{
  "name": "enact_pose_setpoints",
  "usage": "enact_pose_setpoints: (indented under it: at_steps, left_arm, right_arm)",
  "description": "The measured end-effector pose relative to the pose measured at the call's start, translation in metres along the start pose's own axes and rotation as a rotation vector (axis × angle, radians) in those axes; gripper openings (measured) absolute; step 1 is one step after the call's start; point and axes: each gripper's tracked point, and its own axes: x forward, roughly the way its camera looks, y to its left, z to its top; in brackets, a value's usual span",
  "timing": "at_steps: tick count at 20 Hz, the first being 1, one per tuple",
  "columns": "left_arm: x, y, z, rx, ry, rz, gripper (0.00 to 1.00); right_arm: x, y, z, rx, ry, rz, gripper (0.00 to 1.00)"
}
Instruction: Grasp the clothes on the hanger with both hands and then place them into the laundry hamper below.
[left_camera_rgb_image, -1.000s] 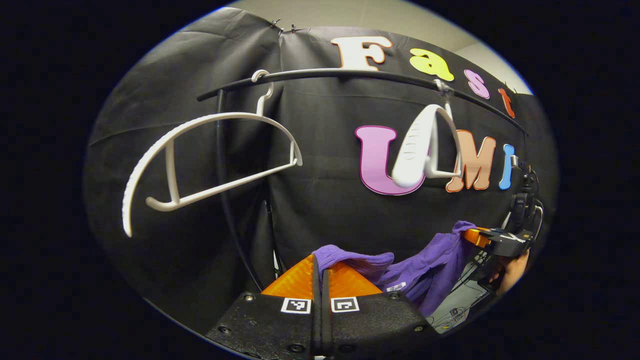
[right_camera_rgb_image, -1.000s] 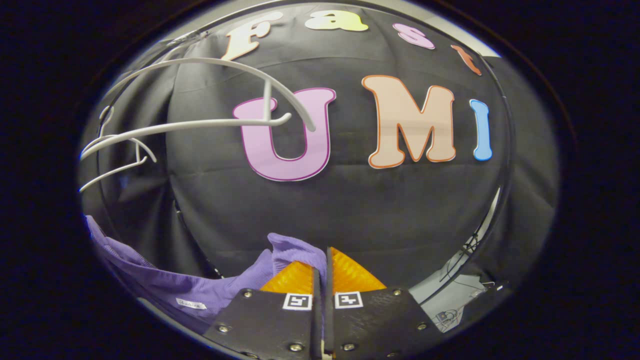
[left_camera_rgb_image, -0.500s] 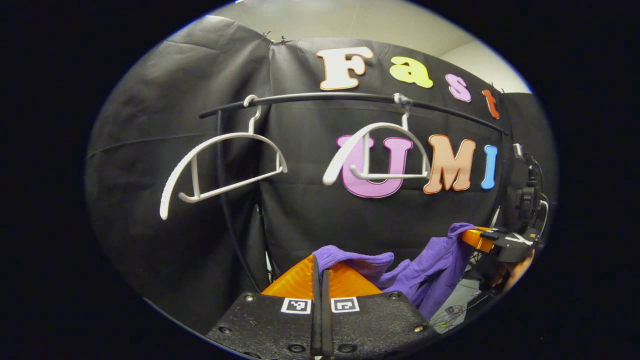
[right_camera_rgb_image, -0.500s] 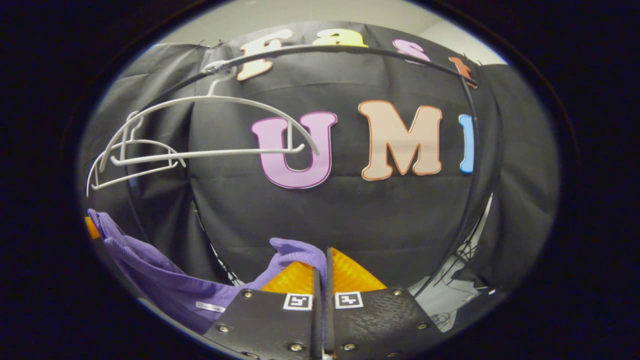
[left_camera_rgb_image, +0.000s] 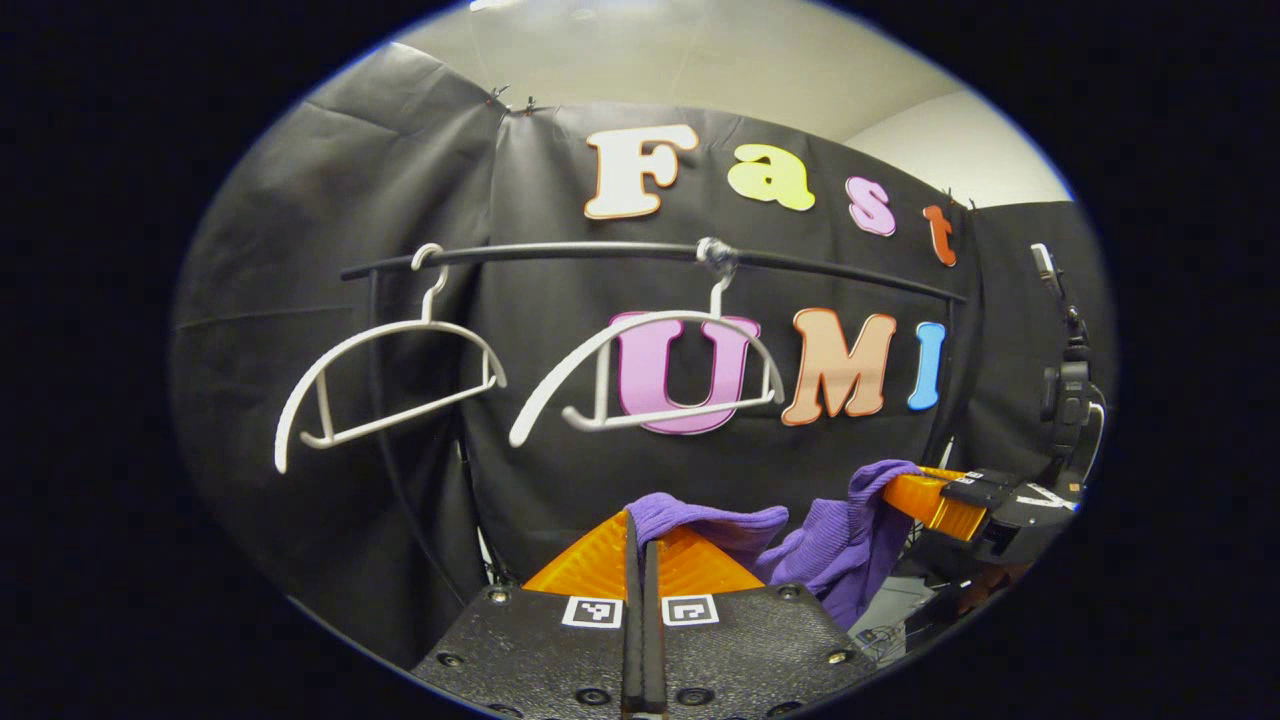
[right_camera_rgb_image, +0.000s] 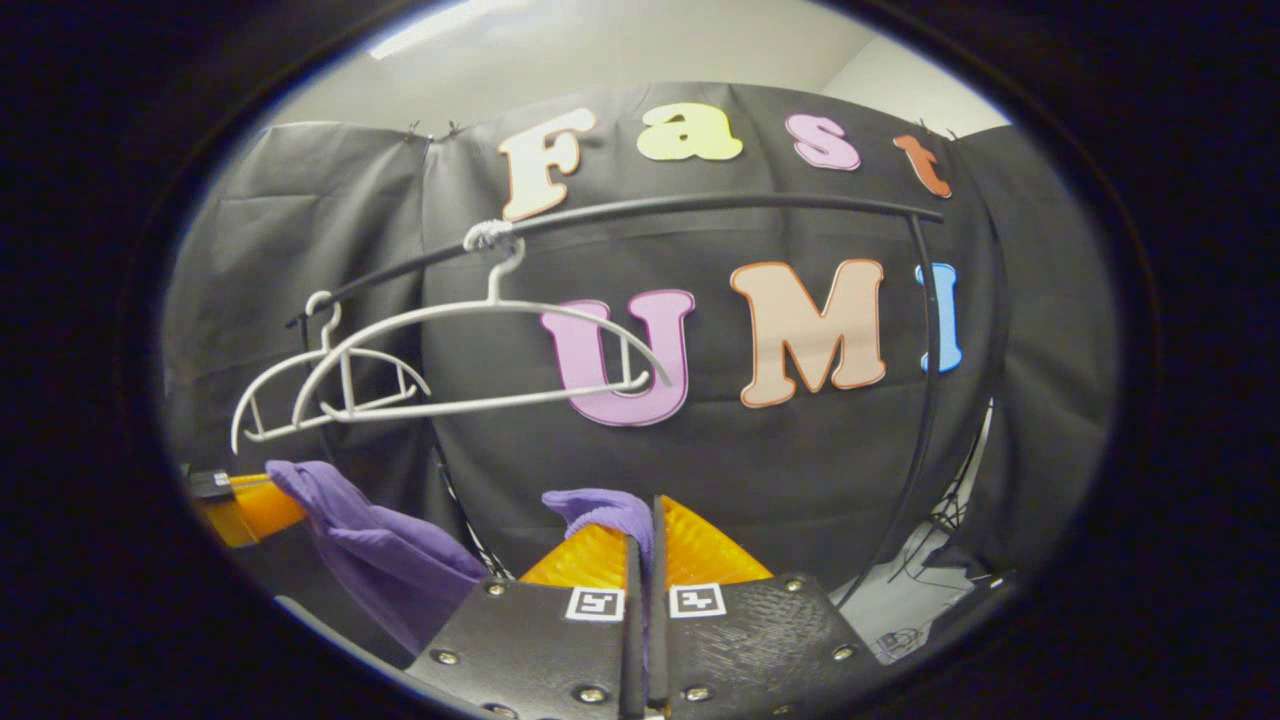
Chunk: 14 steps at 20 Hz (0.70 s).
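Purple knit clothes are hanging off the hanger now, stretching between both grippers; the hamper drop is remaining. Left gripper is clenching one end just ahead of it, right gripper is pinching the other, both pointing level below the bare rail.

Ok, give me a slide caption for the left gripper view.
Left gripper shut on purple garment, right gripper holding its other end, two bare hangers on the rail behind.
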Motion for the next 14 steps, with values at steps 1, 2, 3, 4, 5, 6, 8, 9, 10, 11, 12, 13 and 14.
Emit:
enact_pose_setpoints:
  at_steps: [1, 2, 3, 4, 5, 6, 8, 9, 10, 11, 12, 13, 14]
  left_arm:
    - [0.002, -0.005, 0.007, -0.011, -0.007, -0.007, 0.00]
    - [0.005, -0.010, 0.013, -0.013, -0.016, -0.010, 0.00]
    - [0.009, -0.015, 0.020, -0.010, -0.027, -0.016, 0.00]
    - [0.012, -0.019, 0.025, -0.008, -0.038, -0.025, 0.00]
    - [0.016, -0.024, 0.030, -0.007, -0.047, -0.033, 0.00]
    - [0.020, -0.029, 0.034, -0.008, -0.056, -0.042, 0.00]
    - [0.028, -0.040, 0.036, -0.007, -0.066, -0.061, 0.00]
    - [0.033, -0.043, 0.037, -0.007, -0.069, -0.069, 0.00]
    - [0.038, -0.047, 0.036, -0.008, -0.065, -0.075, 0.00]
    - [0.043, -0.049, 0.033, -0.011, -0.052, -0.079, 0.00]
    - [0.047, -0.053, 0.030, -0.018, -0.043, -0.091, 0.00]
    - [0.051, -0.057, 0.028, -0.023, -0.041, -0.098, 0.00]
    - [0.057, -0.059, 0.026, -0.020, -0.039, -0.103, 0.00]
  right_arm:
    - [-0.003, 0.004, 0.007, 0.019, -0.012, 0.018, 0.05]
    - [-0.006, 0.009, 0.016, 0.027, -0.028, 0.038, 0.07]
    - [-0.007, 0.011, 0.025, 0.018, -0.045, 0.043, 0.07]
    - [-0.008, 0.010, 0.033, 0.002, -0.054, 0.046, 0.02]
    - [-0.007, 0.011, 0.036, -0.006, -0.052, 0.050, 0.02]
    - [-0.007, 0.008, 0.035, -0.008, -0.047, 0.047, 0.02]
    - [-0.005, 0.005, 0.037, -0.005, -0.044, 0.046, 0.02]
    - [-0.004, 0.002, 0.038, -0.009, -0.041, 0.040, 0.02]
    - [-0.002, -0.002, 0.036, -0.013, -0.036, 0.034, 0.02]
    - [0.000, -0.004, 0.034, -0.014, -0.029, 0.028, 0.02]
    - [0.002, -0.007, 0.033, -0.013, -0.025, 0.025, 0.02]
    - [0.005, -0.009, 0.031, -0.014, -0.022, 0.024, 0.02]
    - [0.009, -0.011, 0.028, -0.016, -0.017, 0.019, 0.02]
